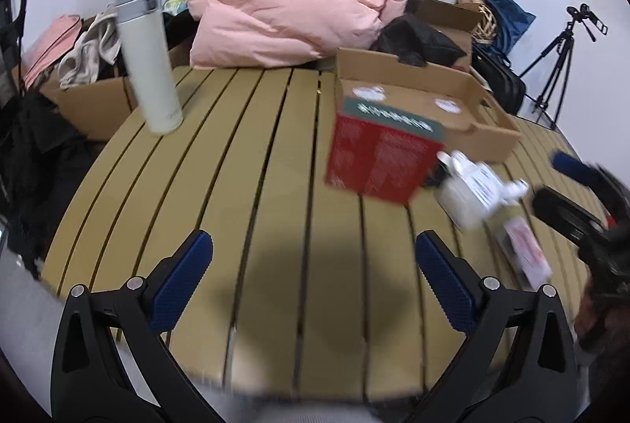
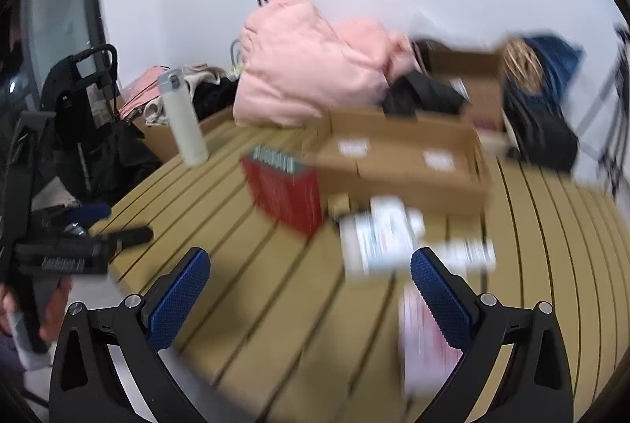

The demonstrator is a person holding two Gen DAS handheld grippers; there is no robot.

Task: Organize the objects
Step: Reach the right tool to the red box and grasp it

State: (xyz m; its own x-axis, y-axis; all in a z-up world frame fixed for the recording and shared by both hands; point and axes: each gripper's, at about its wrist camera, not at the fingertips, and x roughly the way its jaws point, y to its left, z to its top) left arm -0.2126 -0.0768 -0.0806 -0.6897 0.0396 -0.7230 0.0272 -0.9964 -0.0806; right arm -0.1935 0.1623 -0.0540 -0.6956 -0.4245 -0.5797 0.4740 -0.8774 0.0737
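We've got both tools, left and right, spread wide and empty over the slatted surface. Red box stands upright just beside the cardboard tray.

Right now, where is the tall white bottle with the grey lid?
The tall white bottle with the grey lid stands upright at the slatted table's far left corner, left of the red box.
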